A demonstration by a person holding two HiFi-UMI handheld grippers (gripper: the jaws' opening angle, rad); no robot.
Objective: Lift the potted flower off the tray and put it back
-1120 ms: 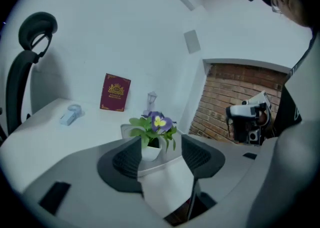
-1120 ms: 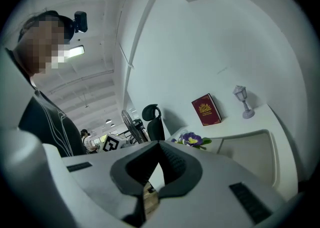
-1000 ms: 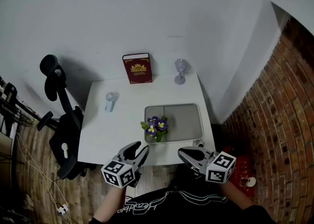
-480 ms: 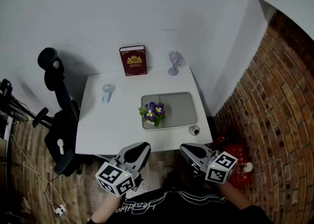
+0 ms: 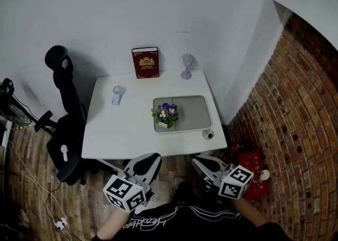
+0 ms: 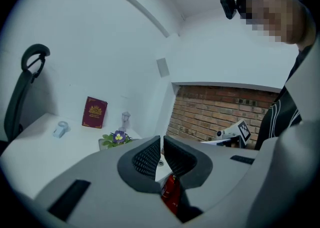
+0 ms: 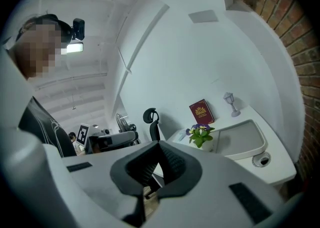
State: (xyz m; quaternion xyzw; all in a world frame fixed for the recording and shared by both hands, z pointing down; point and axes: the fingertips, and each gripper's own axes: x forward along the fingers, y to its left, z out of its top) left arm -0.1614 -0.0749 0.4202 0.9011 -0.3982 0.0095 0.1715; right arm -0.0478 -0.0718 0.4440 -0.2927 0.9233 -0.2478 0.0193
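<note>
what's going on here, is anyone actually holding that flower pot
No. A person stands just short of the white table with a gripper in each hand. The left gripper and the right gripper both have their jaws together with nothing between them, and neither touches anything. The potted flower sits on the left end of the tray.

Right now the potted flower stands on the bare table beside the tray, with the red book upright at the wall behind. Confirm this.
Wrong in one point: the potted flower stands on the tray, at its left end, not beside it, as the head view shows. The red book is upright at the wall behind.
</note>
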